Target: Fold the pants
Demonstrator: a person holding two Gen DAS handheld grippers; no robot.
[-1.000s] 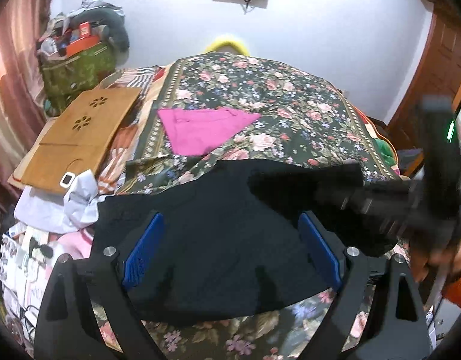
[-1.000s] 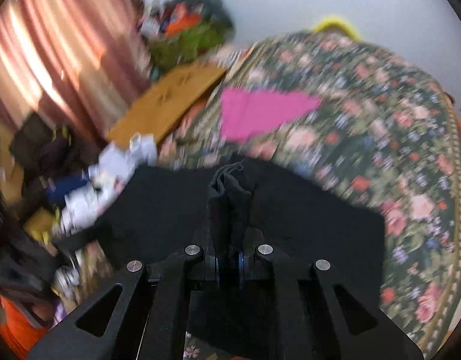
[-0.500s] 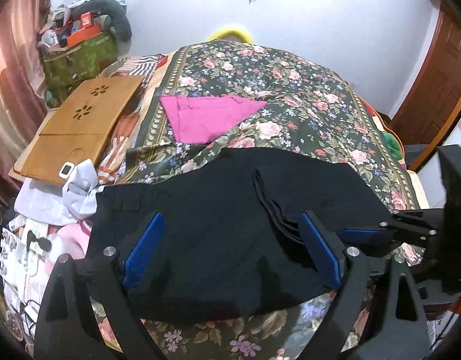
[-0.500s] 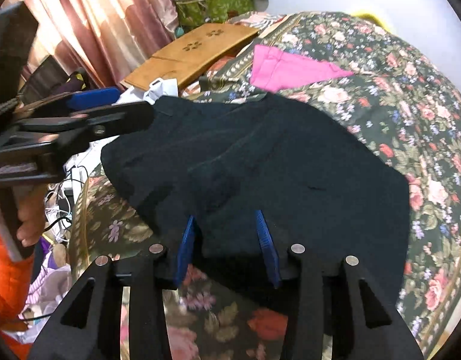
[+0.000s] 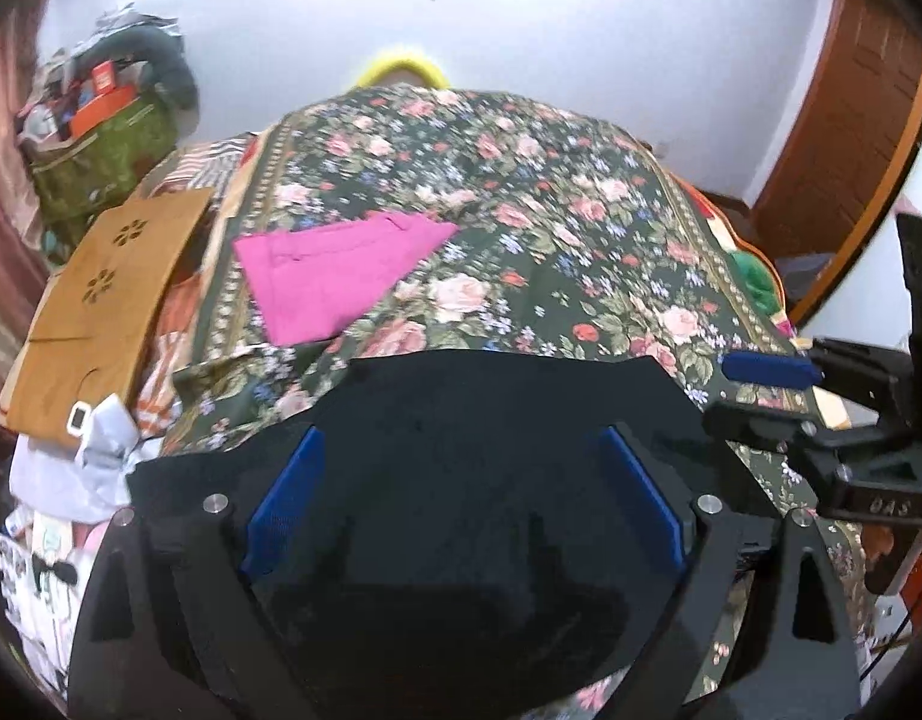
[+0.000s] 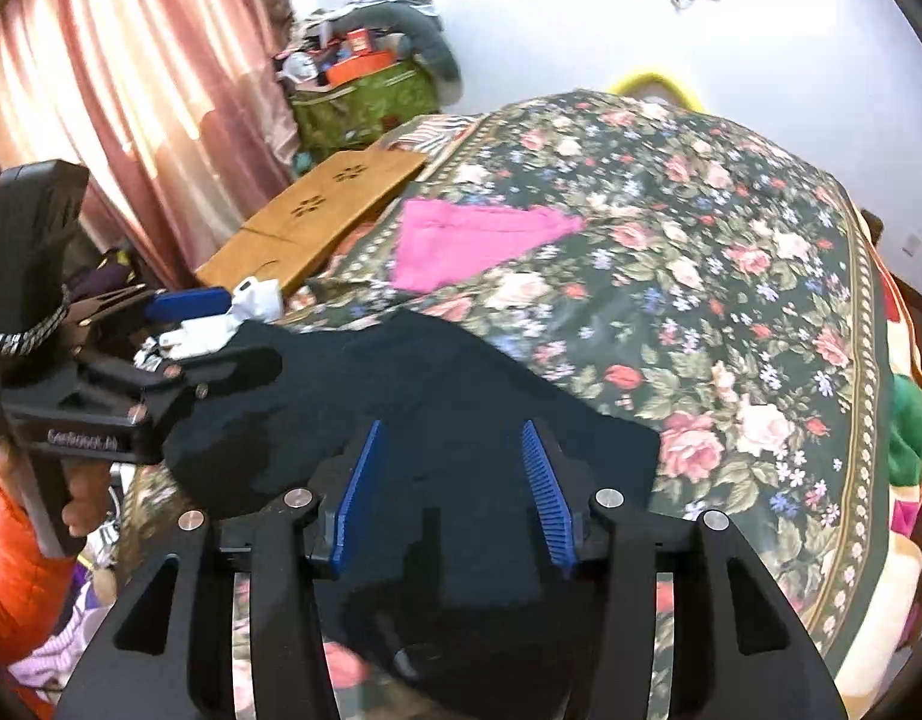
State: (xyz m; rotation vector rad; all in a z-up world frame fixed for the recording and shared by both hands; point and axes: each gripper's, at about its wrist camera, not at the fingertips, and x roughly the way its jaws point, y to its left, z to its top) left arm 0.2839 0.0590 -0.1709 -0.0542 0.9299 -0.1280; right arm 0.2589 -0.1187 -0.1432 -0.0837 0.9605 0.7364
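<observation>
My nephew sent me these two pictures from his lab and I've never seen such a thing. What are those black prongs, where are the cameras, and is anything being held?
A person holds a two-fingered gripper in each hand; each carries a wide-angle camera looking along its fingers. One picture comes from the left gripper, one from the right gripper. Black pants lie on a flowered bedspread, with a folded pink garment farther back. Nothing is held: the left jaws stand open, the right jaws are opening, and both only hover over the pants.

The floral bed [image 5: 581, 228] lies open beyond the black pants [image 5: 461, 420], except a pink cloth [image 5: 335, 276]. A wooden board [image 6: 317, 216] and clutter [image 6: 245, 306] crowd its left edge.
</observation>
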